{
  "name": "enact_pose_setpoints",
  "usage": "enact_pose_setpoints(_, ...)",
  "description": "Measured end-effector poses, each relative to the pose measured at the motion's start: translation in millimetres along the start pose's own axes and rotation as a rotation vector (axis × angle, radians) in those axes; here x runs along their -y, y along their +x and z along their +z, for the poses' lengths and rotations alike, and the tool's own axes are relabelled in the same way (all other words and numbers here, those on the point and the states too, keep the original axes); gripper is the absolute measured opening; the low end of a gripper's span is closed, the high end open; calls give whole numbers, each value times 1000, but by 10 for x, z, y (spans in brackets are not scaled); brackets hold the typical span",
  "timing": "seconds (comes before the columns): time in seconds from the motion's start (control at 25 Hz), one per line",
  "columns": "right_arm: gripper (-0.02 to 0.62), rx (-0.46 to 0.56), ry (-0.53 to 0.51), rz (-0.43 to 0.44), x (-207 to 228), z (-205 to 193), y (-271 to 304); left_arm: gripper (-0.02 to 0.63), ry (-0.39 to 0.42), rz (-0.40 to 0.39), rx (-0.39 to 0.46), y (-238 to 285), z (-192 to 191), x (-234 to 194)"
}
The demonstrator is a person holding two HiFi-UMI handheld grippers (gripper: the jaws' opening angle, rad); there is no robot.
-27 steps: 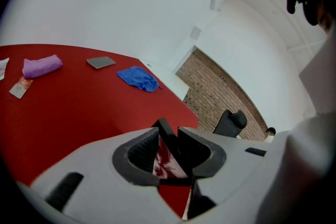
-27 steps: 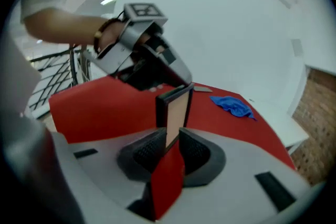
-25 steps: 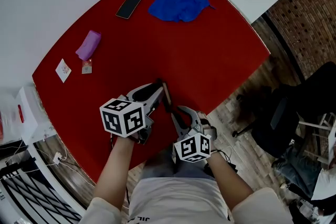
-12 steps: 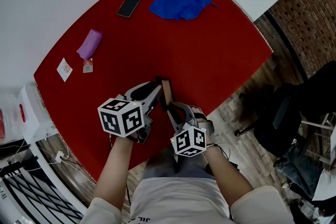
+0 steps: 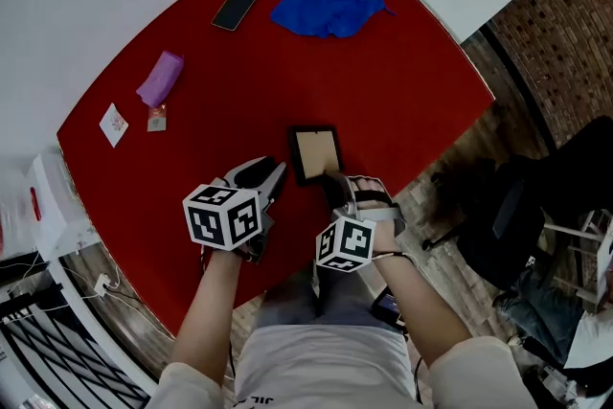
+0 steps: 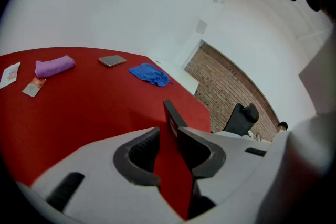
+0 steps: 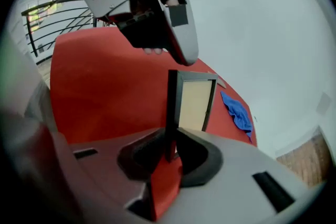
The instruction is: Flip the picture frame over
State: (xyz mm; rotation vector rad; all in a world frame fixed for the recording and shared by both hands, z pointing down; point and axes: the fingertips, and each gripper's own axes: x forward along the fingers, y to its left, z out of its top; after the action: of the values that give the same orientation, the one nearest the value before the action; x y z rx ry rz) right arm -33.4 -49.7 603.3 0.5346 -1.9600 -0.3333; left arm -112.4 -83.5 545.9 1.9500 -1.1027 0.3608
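Our right tongs [image 5: 337,187] are closed on the near edge of the picture frame [image 5: 316,154]. In the right gripper view the dark border goes down between the two jaws and both press on it. The frame is over the red table [image 5: 402,81], near the edge on our side, with its tan face turned up to the head camera. We cannot tell whether its far edge rests on the table. Our left tongs [image 5: 271,175] are just beside the left border of the frame. Their jaws are a little apart and hold nothing. Well apart from the frame, on the far part of the table, lie a blue cloth [image 5: 329,0], a dark phone [image 5: 237,8] and a purple roll [image 5: 161,81].
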Motion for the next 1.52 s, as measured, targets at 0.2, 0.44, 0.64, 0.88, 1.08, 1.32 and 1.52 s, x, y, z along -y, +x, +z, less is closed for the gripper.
enact_pose_setpoints(0.2,63,-39,-63,14,113,-19,108,107,-18,5,-7,9,-109,-9)
enact_pose_setpoints(0.44,61,-46,-120,70,21,61,260,107,-10,29,-14,19,-166,-64)
enact_pose_setpoints(0.64,54,-55,-107,129,-46,94,386,106,13,88,-51,105,-287,-251)
enact_pose_setpoints(0.88,48,-70,-126,182,-144,57,460,106,27,158,-85,353,-428,-520)
enact_pose_setpoints(1.08,44,-65,-131,188,-202,30,493,106,52,182,-127,555,-550,-606)
enact_pose_setpoints(1.32,46,-37,-84,204,-173,29,517,100,73,194,-127,622,-530,-624)
enact_pose_setpoints(1.52,46,16,51,165,-78,68,385,100,78,199,-110,588,-489,-623)
